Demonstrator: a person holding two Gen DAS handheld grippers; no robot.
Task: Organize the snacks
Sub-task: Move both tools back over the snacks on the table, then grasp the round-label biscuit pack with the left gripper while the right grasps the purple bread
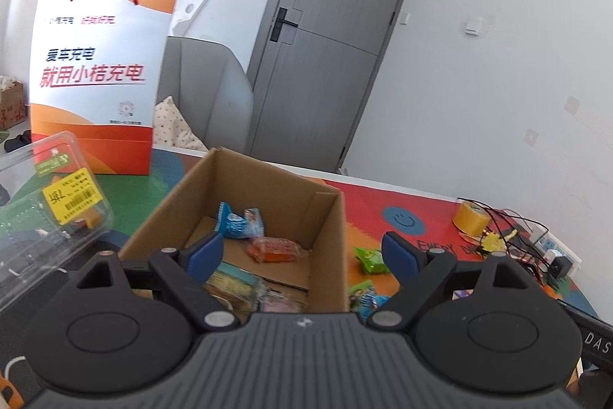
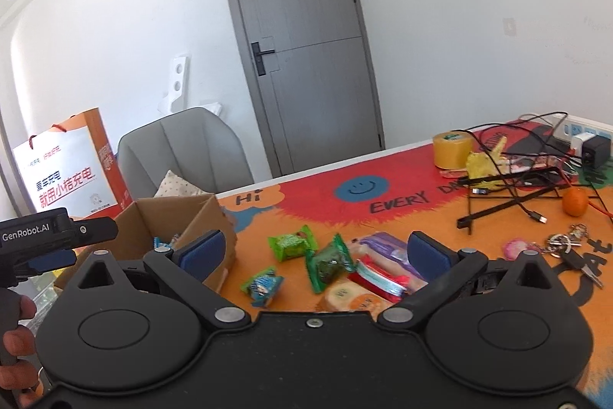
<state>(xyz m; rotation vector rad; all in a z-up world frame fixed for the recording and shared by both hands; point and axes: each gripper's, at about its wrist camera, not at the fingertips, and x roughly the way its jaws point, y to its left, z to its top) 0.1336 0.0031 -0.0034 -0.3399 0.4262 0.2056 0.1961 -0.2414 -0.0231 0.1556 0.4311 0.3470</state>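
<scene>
From the left wrist, the left gripper [image 1: 302, 250] hangs above the near edge of an open cardboard box [image 1: 329, 217], its blue pads spread well apart with nothing between them — one pad over the box's inside, the other out past its right wall. Inside the box lie a blue-wrapped snack [image 1: 239, 222], an orange packet [image 1: 272, 250] just in front of it and a few more packets nearer the camera, partly hidden by the gripper body. Right of the box, on the bright printed table mat [image 1: 367, 202], sits a green snack [image 1: 369, 260] and, closer in, a blue-green one [image 1: 366, 298]. A clear plastic clamshell [image 1: 49, 213] with a yellow label stands to the left, an orange-and-white paper bag [image 1: 99, 79] behind it, and a roll of yellow tape [image 1: 470, 219] far right among wires. From the right wrist, the right gripper [image 2: 316, 253] has its jaws spread wide and empty over the loose snacks on the mat: two green packets [image 2: 293, 243] [image 2: 329, 262], a blue-green packet [image 2: 262, 284], a red-and-white packet [image 2: 381, 276], a purple one [image 2: 383, 245] and a round biscuit pack [image 2: 354, 299] at the near edge. The box [image 2: 208, 217] lies to their left, and the other gripper's black body, held in a hand [image 2: 17, 344], shows at the left edge. A small orange fruit [image 2: 574, 202] and keys [image 2: 571, 248] sit to the right.
</scene>
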